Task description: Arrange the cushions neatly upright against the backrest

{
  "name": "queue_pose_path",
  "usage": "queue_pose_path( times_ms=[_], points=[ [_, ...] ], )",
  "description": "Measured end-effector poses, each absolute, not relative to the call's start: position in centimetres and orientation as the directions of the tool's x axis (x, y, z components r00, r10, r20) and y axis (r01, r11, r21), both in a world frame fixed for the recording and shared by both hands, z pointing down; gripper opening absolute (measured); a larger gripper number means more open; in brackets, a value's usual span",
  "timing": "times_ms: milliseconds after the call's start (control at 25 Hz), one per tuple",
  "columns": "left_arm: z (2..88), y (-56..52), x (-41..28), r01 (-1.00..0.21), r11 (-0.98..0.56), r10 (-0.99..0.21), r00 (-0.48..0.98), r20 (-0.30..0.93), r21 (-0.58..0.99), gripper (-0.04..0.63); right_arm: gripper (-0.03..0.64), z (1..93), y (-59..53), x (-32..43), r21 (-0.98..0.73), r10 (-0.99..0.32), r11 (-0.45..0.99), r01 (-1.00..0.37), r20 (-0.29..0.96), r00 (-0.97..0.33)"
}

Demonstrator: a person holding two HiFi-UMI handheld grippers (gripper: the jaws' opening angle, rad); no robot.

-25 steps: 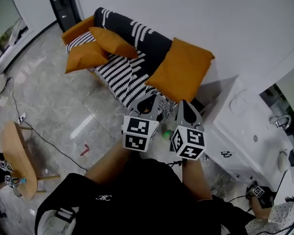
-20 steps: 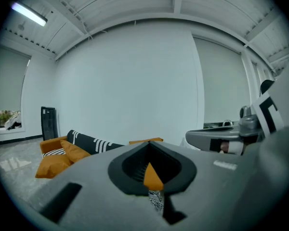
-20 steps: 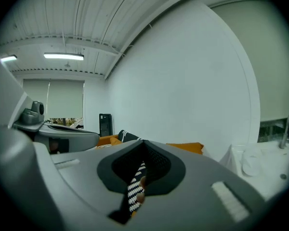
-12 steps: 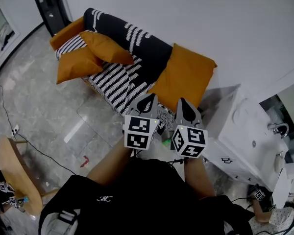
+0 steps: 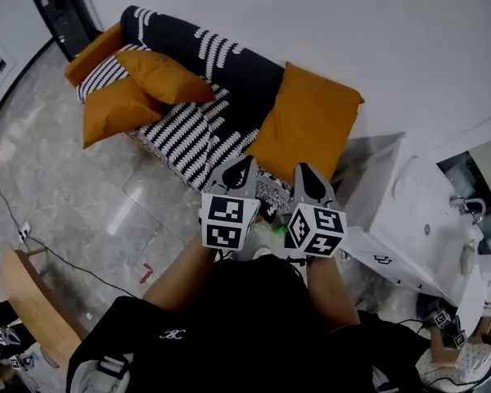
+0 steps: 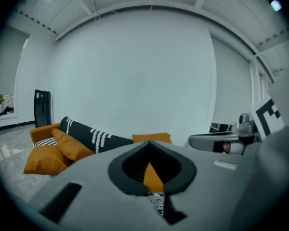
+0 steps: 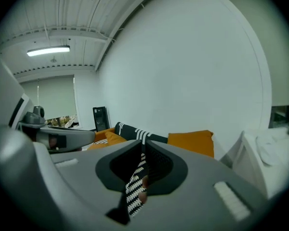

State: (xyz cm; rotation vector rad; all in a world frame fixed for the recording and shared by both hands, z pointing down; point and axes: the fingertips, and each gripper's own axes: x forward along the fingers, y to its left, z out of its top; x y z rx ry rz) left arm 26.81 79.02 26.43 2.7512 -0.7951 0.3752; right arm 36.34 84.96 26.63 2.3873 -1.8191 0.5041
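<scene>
Grey marbled floor (image 5: 82,195) runs up to a low sofa with a black-and-white striped cover (image 5: 200,133), set against a plain white wall. At the sofa's right end, a large square orange cushion (image 5: 307,129) leans against the backrest. Toward the left end, a smaller flat orange cushion (image 5: 162,76) lies tilted across the seat. It overlaps a second orange cushion (image 5: 114,111), which seems to hang over the front edge. A white cabinet with a basin (image 5: 409,211) stands just right of the sofa.

Both grippers are held side by side short of the sofa, pointing at it, well apart from the cushions. The left gripper (image 5: 244,164) has its jaws pressed together on nothing. The right gripper (image 5: 304,173) has just been opening its jaws, which stand a crack apart with nothing between them
</scene>
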Motion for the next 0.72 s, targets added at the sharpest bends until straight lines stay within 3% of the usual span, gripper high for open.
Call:
queue_pose_path(
  times_ms=[480, 720],
  points=[
    [29.7, 76.2, 34.9, -0.530, -0.836, -0.433, 0.796, 0.423, 0.142, 0.008, 0.105, 33.6, 87.0, 50.7, -0.194, -0.821, -0.479, -0.856, 0.444, 0.359],
    [31.7, 73.8, 41.9, -0.415, -0.910, -0.354, 0.780, 0.516, 0.003, 0.012, 0.144, 39.3, 89.9, 55.2, -0.227, -0.754, -0.559, -0.798, 0.540, 0.374]
  ],
)
